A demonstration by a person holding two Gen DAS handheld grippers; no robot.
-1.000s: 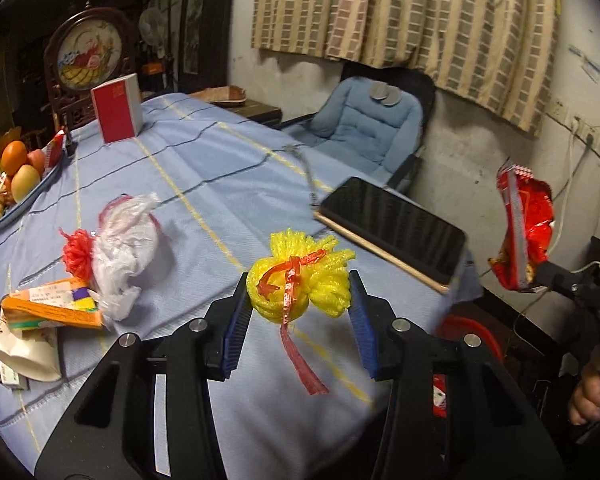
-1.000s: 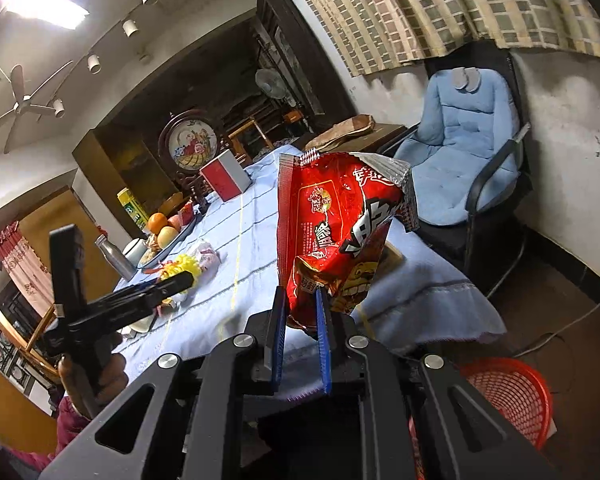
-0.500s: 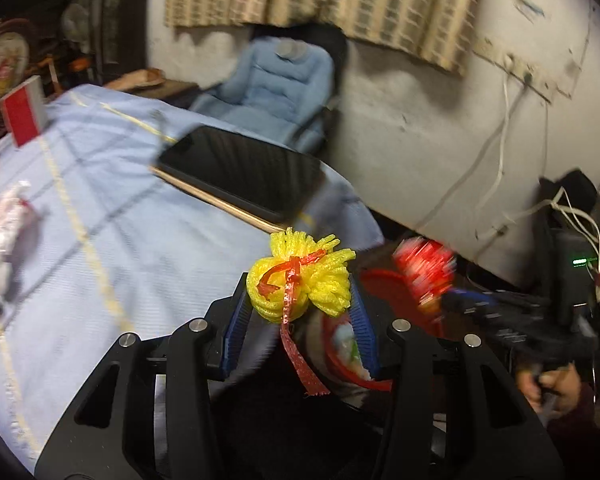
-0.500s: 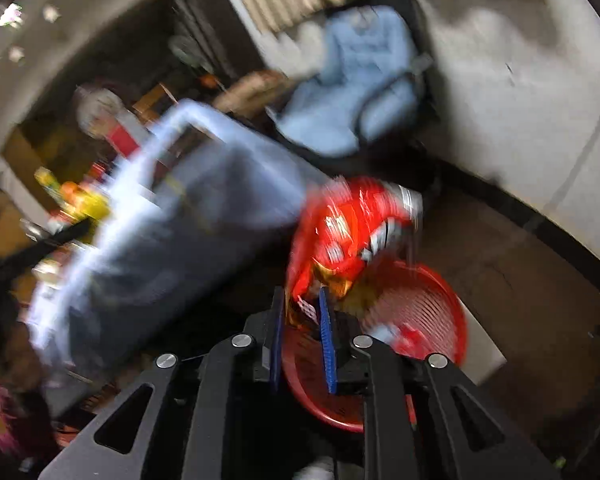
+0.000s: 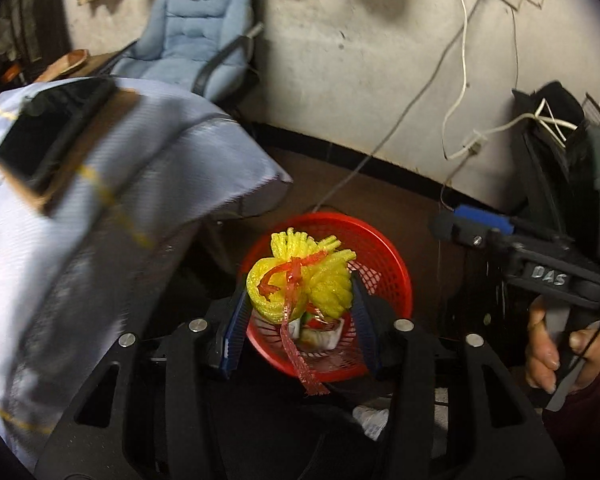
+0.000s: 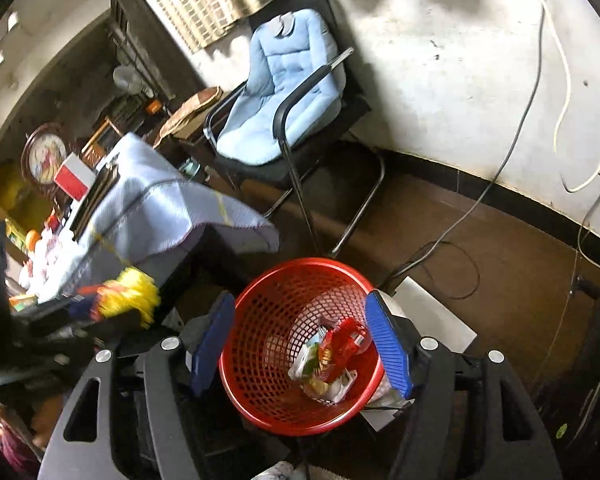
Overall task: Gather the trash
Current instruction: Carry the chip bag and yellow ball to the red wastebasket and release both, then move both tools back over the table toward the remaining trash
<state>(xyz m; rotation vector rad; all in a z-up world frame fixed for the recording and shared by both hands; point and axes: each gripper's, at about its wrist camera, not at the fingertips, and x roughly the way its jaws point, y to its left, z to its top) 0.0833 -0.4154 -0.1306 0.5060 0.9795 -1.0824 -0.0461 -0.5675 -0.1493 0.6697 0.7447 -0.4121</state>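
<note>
Yellow foam fruit net tied with red mesh ribbon (image 5: 300, 286): pinched between the 2 blue pads of left gripper (image 5: 298, 316), ribbon tail hanging below the pads. Directly beyond and below it: round red plastic mesh basket (image 5: 384, 248) on the floor. Blurred in right wrist view (image 6: 130, 298), off to the left of right gripper (image 6: 302, 346).

Right gripper: fingers spread wide, holding nothing, poised above basket (image 6: 260, 320), rim showing between the pads. Inside basket: crumpled red snack bag (image 6: 344, 340) lying on other wrappers.

Left of both grippers: table under light-blue cloth (image 5: 100, 184), black tablet on wooden board (image 5: 56, 132). Farther off: blue-cushioned chair (image 6: 284, 92) against white wall.
</note>
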